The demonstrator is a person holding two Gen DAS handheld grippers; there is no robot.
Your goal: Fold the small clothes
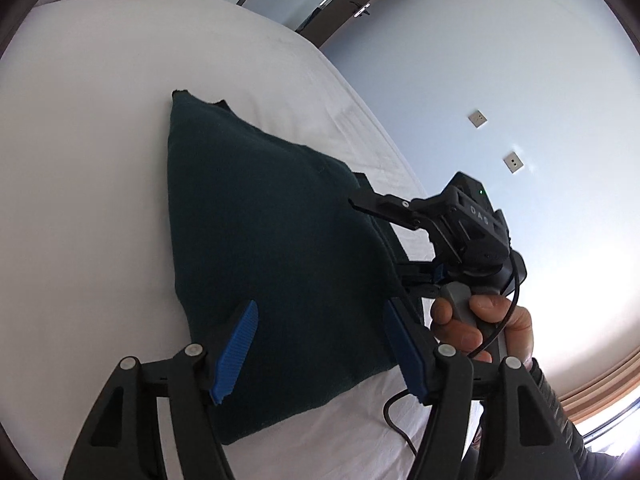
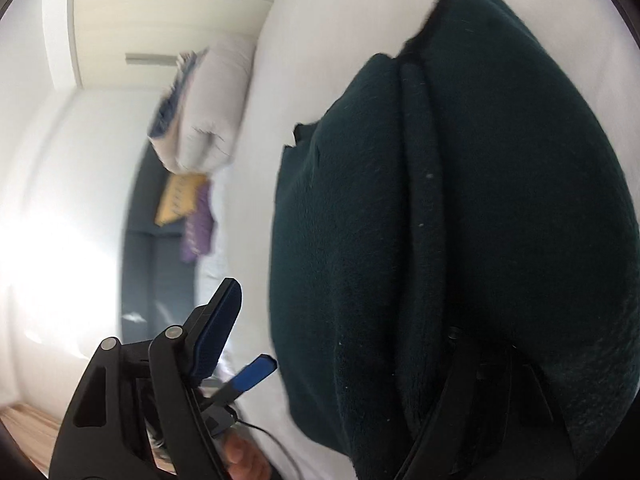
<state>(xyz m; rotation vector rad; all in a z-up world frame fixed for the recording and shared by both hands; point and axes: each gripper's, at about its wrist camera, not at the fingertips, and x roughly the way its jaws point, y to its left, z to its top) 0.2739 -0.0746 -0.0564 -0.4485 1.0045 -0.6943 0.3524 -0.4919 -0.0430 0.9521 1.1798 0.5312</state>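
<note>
A dark green garment (image 1: 276, 248), folded into a thick pad, lies on the white bed (image 1: 100, 128). My left gripper (image 1: 320, 308) hovers over its near end, open, its blue pads (image 1: 236, 354) spread wide with only the cloth below them. My right gripper (image 1: 380, 240), held by a hand (image 1: 480, 328), sits at the garment's right edge. In the right wrist view the garment (image 2: 460, 200) fills the frame and covers one finger of the right gripper (image 2: 344, 312). Its other finger (image 2: 216, 328) stands clear of the cloth, so it is open. A left-gripper pad (image 2: 256, 372) shows beside it.
A folded pale blanket (image 2: 212, 112) and yellow (image 2: 180, 196) and purple (image 2: 198, 232) clothes lie at the bed's far edge. A black cable (image 1: 400, 420) trails over the sheet. Wall sockets (image 1: 478, 119) and a door (image 1: 360, 8) are behind the bed.
</note>
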